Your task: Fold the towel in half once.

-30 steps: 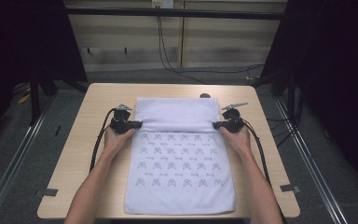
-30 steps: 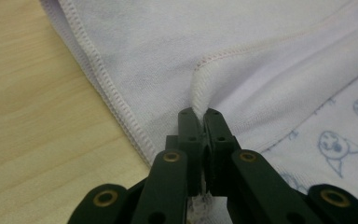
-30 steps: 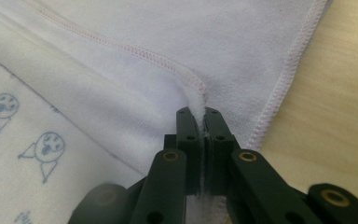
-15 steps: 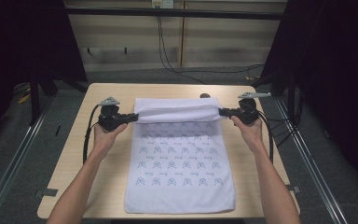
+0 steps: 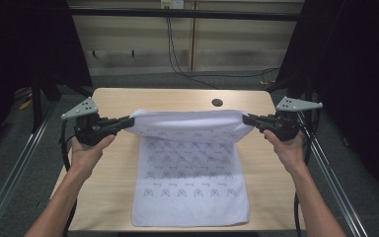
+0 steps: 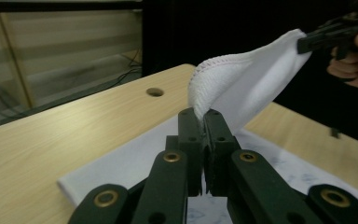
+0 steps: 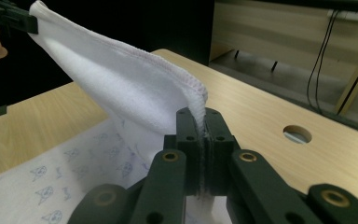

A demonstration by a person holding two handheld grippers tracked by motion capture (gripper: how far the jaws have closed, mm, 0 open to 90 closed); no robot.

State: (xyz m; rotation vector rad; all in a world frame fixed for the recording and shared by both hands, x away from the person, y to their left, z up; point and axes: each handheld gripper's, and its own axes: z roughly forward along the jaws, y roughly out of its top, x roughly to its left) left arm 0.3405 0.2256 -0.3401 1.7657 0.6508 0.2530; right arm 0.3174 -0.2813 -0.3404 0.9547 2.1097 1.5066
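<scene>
A white cloth (image 5: 192, 173) printed with small blue figures lies on the wooden table (image 5: 113, 168), its far edge lifted off the surface. My left gripper (image 5: 130, 120) is shut on the cloth's far left corner and my right gripper (image 5: 246, 118) is shut on the far right corner, so the edge hangs taut between them above the table. In the left gripper view the jaws pinch the hemmed corner of the cloth (image 6: 242, 84), with my left gripper (image 6: 204, 114) closed tight. In the right gripper view my right gripper (image 7: 200, 114) clamps the cloth (image 7: 121, 88) the same way.
A round cable hole (image 5: 217, 102) sits in the table near its far edge. Metal rails (image 5: 15, 163) run along both sides of the table. Dark curtains stand left and right, and cables (image 5: 177, 54) hang against the back wall.
Both grippers have risen and spread apart with the cloth's far corners, lifting the far edge off the table. The near part of the cloth still lies flat.
</scene>
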